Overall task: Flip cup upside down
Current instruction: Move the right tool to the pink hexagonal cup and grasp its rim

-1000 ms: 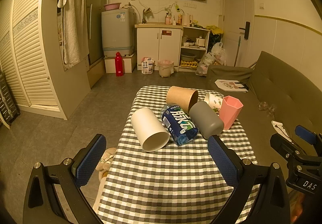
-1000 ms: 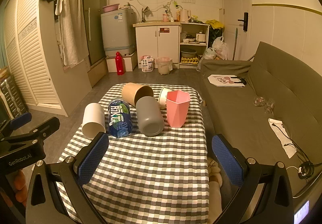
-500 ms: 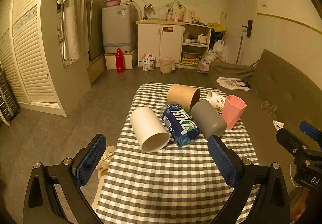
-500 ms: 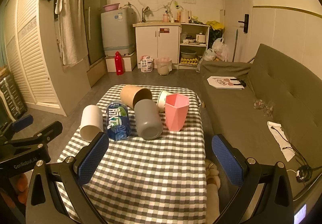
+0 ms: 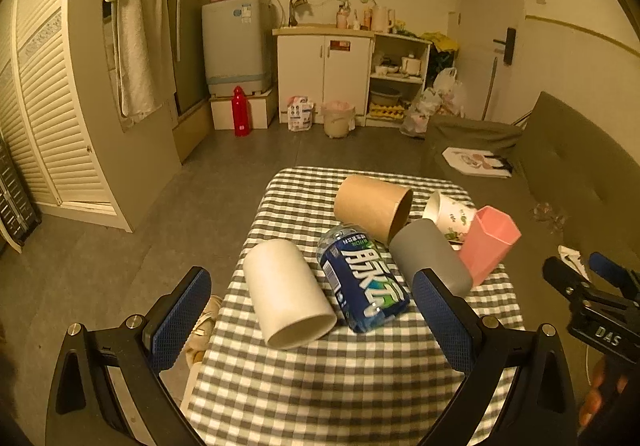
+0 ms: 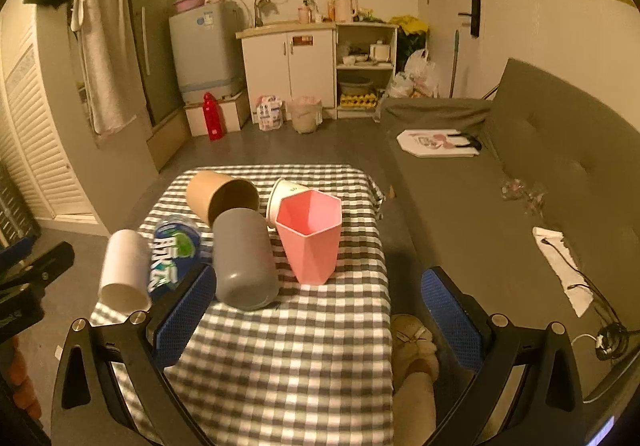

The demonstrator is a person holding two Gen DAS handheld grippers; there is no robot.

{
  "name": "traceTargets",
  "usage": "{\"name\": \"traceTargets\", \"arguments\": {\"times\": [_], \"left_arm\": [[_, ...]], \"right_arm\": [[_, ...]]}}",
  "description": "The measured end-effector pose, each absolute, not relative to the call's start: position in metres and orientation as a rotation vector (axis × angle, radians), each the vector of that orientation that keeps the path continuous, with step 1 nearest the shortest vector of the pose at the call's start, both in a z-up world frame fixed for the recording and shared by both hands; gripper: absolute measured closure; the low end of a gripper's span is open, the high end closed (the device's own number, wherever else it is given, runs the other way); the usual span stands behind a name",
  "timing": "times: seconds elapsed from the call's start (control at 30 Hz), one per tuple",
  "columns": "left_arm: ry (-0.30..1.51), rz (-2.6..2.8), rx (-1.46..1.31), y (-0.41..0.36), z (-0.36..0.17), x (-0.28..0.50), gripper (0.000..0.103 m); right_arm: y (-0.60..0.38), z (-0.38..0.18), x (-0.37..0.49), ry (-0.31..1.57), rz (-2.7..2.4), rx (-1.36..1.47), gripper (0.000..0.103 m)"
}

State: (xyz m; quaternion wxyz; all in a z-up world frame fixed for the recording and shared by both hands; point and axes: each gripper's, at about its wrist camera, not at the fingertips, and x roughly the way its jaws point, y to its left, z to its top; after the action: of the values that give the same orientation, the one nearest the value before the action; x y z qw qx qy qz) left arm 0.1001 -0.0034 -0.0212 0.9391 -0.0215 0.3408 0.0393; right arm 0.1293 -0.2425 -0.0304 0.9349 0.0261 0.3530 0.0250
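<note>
**Cups on the checked counter, both tools empty**

While both sets of jaws stand wide apart with nothing between them, the cups sit in a cluster on the far half of the counter (image 6: 304, 366), which wears a grey-and-white checked cloth. The left gripper (image 5: 316, 322) hovers over the near end of the counter, in line with the white cup (image 5: 286, 296), which lies on its side with its open mouth toward the camera. Just beside it lies a blue bottle (image 5: 362, 282), also on its side, and next to that a grey cup (image 6: 244, 258) lies with its closed base toward the near edge. Behind these a brown paper cup (image 6: 220, 195) lies tipped over, its mouth facing right. The pink cup (image 6: 310, 238) stands upright, mouth up, near the right edge of the counter, touching or nearly touching the grey one. A printed paper cup (image 5: 450, 213) lies tilted behind the pink one. The right gripper (image 6: 316, 314) hangs over the near part of the counter, roughly in line with the pink cup but well short of it. A green sofa (image 6: 520, 165) runs along the right side.
</note>
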Motion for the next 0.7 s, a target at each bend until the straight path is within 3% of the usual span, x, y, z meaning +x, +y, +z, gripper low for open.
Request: {"name": "traceTargets", "arguments": {"times": [0.37, 0.43, 0.57, 0.7], "left_arm": [[0.773, 0.094, -0.025, -0.003, -0.058, 0.149, 0.000], [0.785, 0.093, -0.032, -0.002, -0.064, 0.151, 0.000], [0.798, 0.094, -0.021, -0.004, -0.067, 0.151, 0.000], [0.784, 0.094, -0.017, -0.004, -0.059, 0.142, 0.000]], "right_arm": [[-0.241, -0.088, 0.211, 0.826, 0.062, 0.071, 0.004], [-0.243, -0.093, 0.216, 0.830, 0.073, 0.087, 0.011], [-0.243, -0.093, 0.219, 0.841, 0.100, 0.106, 0.041], [-0.245, -0.074, 0.204, 0.819, 0.103, 0.112, 0.042]]}}
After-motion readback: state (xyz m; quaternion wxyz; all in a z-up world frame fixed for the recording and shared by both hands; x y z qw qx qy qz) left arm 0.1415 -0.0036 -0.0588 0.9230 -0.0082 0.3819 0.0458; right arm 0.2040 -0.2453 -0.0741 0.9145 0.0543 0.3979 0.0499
